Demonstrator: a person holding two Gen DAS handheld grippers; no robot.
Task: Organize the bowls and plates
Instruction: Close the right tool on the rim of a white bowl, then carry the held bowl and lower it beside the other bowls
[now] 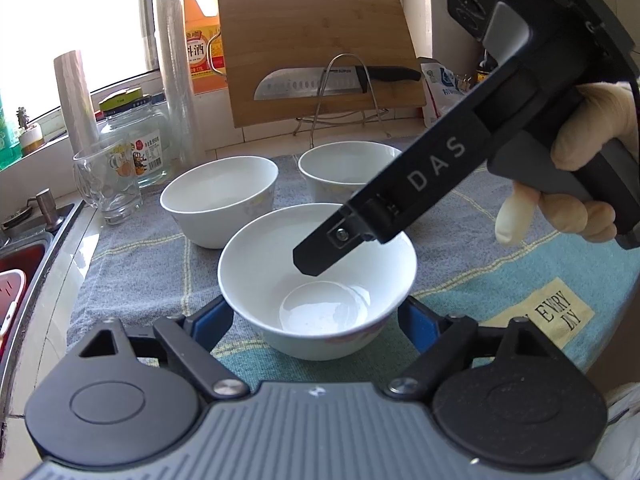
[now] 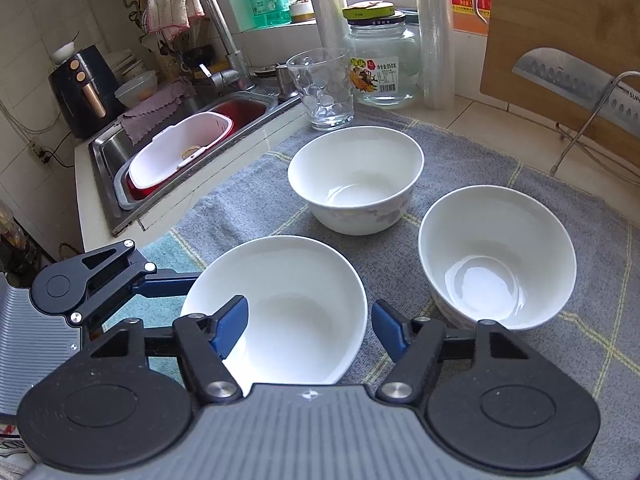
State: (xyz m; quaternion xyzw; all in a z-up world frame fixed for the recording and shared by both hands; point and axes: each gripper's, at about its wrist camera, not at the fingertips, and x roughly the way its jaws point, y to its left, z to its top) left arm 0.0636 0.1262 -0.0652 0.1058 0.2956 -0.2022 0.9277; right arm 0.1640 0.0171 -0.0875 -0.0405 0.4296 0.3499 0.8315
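Three white bowls stand on a grey and teal cloth (image 1: 132, 264). In the left wrist view the near bowl (image 1: 316, 280) sits between my left gripper's (image 1: 316, 324) open blue pads, with two more bowls behind, one left (image 1: 220, 200) and one right (image 1: 340, 168). My right gripper (image 1: 320, 256) reaches in from the right and hangs over the near bowl. In the right wrist view my right gripper (image 2: 310, 328) is open with its pads either side of the near bowl's (image 2: 288, 304) right rim. The other two bowls stand behind (image 2: 356, 176) and to the right (image 2: 496, 256). My left gripper (image 2: 160, 280) shows at that bowl's left.
A glass cup (image 2: 322, 88) and a jar (image 2: 384, 64) stand at the cloth's far edge. The sink (image 2: 180, 148) with a white basin lies left. A cutting board (image 1: 316, 56) and a knife (image 1: 332, 84) lean on a wire rack behind the bowls.
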